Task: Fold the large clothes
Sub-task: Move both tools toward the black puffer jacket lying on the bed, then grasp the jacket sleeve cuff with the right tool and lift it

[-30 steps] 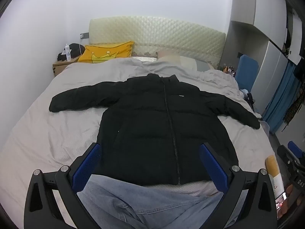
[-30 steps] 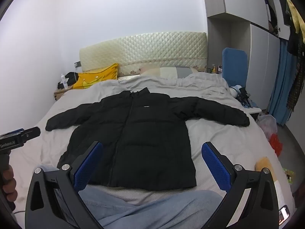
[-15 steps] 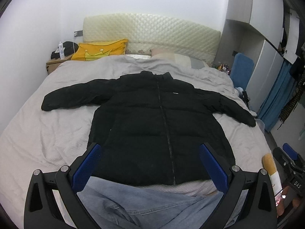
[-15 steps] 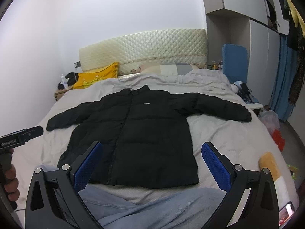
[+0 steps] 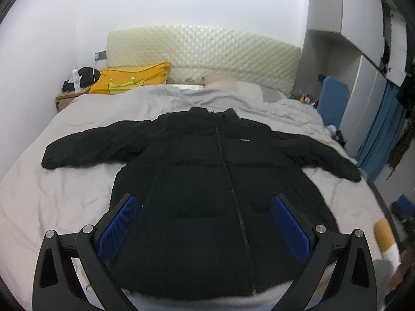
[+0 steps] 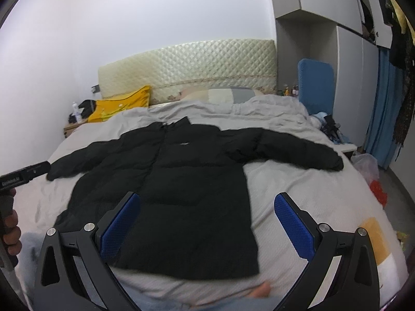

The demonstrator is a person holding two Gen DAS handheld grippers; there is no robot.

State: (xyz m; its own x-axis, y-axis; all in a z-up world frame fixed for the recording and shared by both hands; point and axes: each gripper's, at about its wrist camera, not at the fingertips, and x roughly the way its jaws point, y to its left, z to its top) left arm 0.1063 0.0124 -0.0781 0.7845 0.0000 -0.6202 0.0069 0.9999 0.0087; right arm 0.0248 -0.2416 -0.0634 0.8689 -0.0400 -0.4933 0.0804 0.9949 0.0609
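A: The black quilted puffer jacket (image 5: 207,186) lies flat and zipped on the grey-sheeted bed (image 5: 64,197), both sleeves spread wide.

B: And the claws?

A: Left gripper (image 5: 205,223) and right gripper (image 6: 207,223) both hover spread wide, holding nothing.

B: I'd start at a sleeve cuff, pinch deep into the padding, then fold it across the chest.

Black puffer jacket (image 5: 207,181) flat, zipped; sleeves outspread
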